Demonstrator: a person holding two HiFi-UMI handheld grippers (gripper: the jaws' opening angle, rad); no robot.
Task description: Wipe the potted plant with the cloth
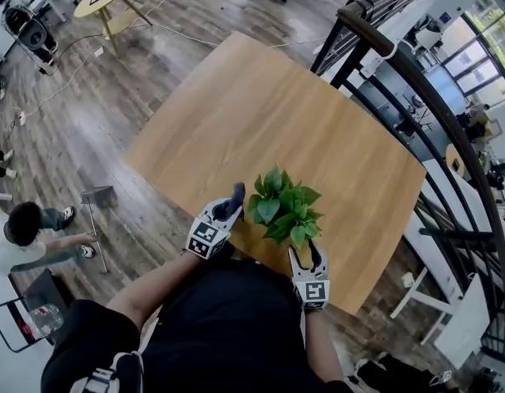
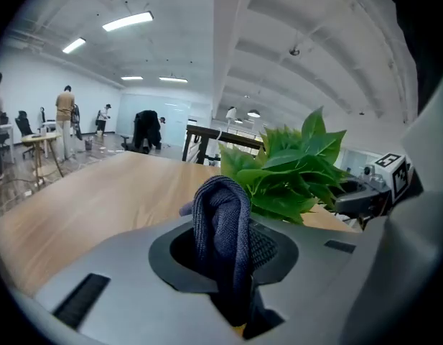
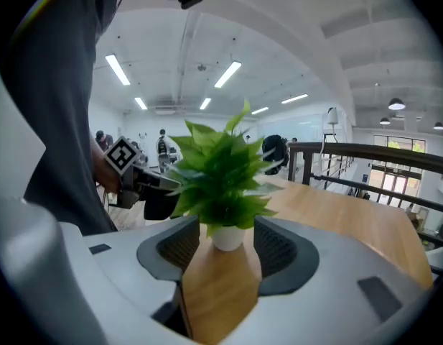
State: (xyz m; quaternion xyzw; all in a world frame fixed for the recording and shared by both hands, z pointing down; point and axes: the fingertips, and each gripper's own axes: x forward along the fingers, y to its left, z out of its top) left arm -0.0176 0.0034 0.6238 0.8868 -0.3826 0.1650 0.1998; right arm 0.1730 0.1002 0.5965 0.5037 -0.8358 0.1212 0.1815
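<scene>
The leafy plant (image 1: 285,207) stands near the bench (image 1: 260,113) edge. Its white pot (image 3: 228,237) is shown only in the right gripper view, before the right gripper's (image 1: 306,254) parted jaws. A dark cloth (image 2: 222,228) is clamped in the left gripper's (image 1: 233,199) jaws.

We see a light wooden table (image 1: 260,113) on a dark plank floor (image 1: 113,113). A small leafy potted plant (image 1: 285,209) stands on it near our edge.

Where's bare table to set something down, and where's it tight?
The table is bare from the potted plant to its far corner and railing side. Tight at near edge: left gripper with cloth and right gripper crowd the plant.
</scene>
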